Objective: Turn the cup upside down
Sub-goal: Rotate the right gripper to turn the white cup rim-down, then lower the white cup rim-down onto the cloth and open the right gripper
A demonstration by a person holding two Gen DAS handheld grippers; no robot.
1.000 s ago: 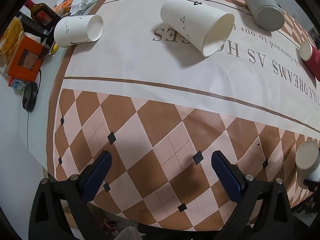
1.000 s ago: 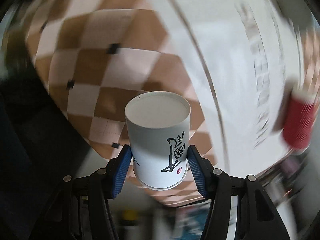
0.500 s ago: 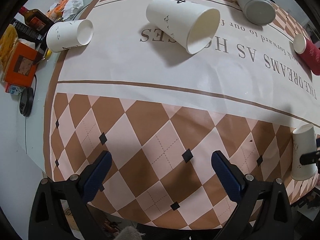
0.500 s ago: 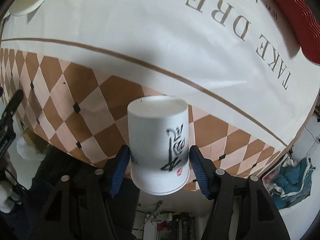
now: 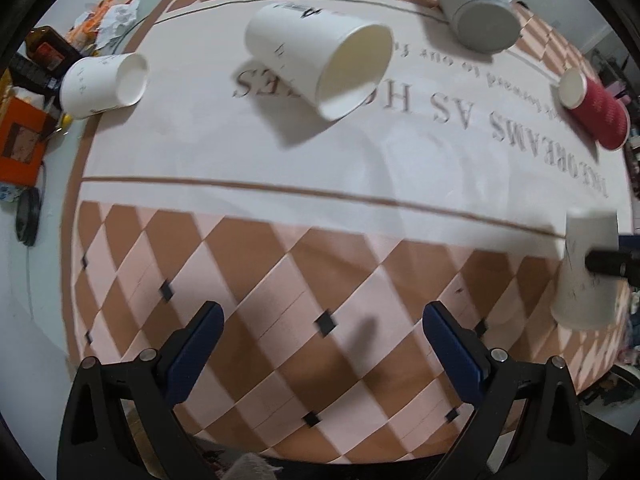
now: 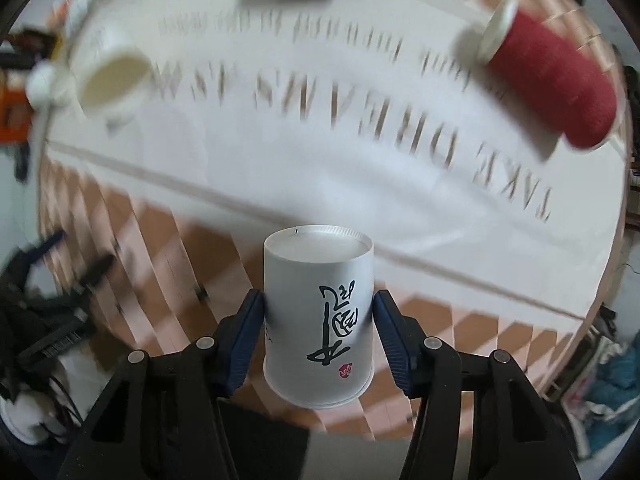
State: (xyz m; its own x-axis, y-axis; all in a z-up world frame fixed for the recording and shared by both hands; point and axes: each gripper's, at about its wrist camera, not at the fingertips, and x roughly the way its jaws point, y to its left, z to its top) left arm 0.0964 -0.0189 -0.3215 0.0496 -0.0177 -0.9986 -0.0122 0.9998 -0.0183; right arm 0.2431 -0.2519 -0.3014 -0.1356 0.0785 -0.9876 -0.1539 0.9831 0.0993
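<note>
My right gripper [image 6: 318,320] is shut on a white paper cup [image 6: 318,312] with black brush writing. The cup is held bottom up, its base towards the table's far side and its rim nearest the camera. The same cup [image 5: 586,268] shows at the right edge of the left wrist view, above the checked cloth, with the right gripper's finger across it. My left gripper [image 5: 320,332] is open and empty over the checked part of the tablecloth [image 5: 280,264].
On the cloth lie a large white cup [image 5: 320,60] on its side, a small white cup [image 5: 104,84] at the left edge, a grey cup [image 5: 476,8] and a red cup [image 5: 596,108]. Bottles, an orange box [image 5: 20,144] and wrappers sit off the left side.
My right gripper has swung with the cup so the camera now faces across the table. In the left view the cup has moved up and stands base up. My left gripper has shifted slightly.
</note>
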